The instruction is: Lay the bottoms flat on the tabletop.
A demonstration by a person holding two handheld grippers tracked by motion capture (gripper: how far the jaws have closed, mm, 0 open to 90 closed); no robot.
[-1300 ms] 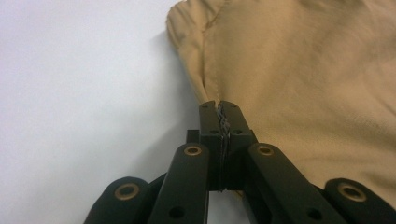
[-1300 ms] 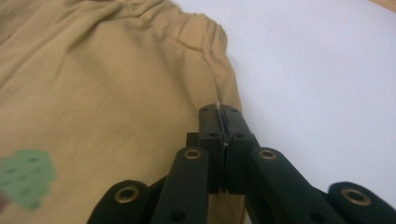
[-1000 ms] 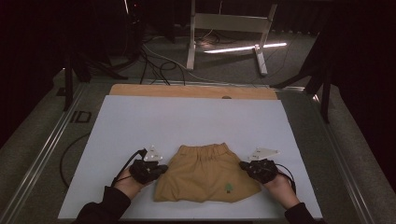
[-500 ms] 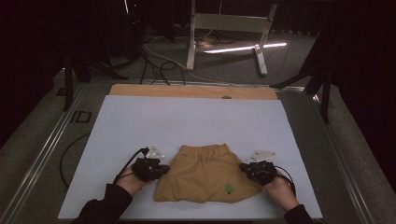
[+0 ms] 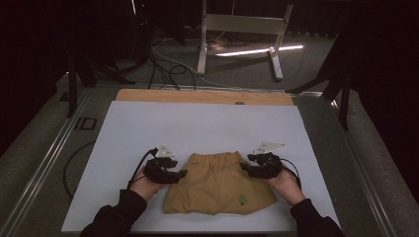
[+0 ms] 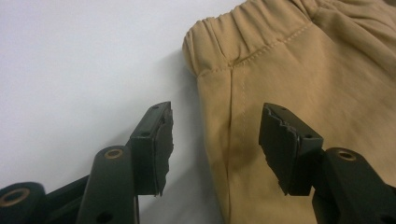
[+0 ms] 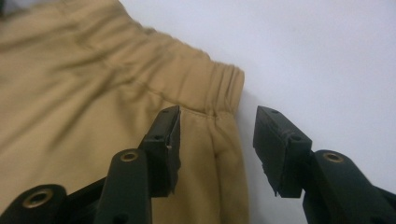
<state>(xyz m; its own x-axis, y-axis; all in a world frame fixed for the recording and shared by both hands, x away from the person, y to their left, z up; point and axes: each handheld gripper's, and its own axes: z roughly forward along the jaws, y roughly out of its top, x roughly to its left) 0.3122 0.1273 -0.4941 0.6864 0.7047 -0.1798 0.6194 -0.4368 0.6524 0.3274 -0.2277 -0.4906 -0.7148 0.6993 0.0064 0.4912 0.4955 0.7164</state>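
Observation:
Tan shorts (image 5: 220,183) with an elastic waistband and a small green tree emblem (image 5: 242,199) lie flat on the white tabletop (image 5: 197,126), waistband away from me. My left gripper (image 5: 181,174) is at the shorts' left side, just below the waistband. In the left gripper view, the left gripper (image 6: 215,112) straddles the side seam of the shorts (image 6: 303,70) without its pads pressing the cloth. My right gripper (image 5: 245,168) is at the right side. There the right gripper (image 7: 217,113) stands over the edge of the shorts (image 7: 84,84). Both pairs of jaws have just been opening.
A wooden board edge (image 5: 202,96) runs along the table's far side. Beyond it on the dark floor stand a white metal frame (image 5: 242,22) and loose cables (image 5: 163,64). A metal rail (image 5: 44,163) borders the table's left.
Both grippers were shut on the shorts' sides and have opened, letting the cloth go. The right hand has shifted a little toward the waistband end.

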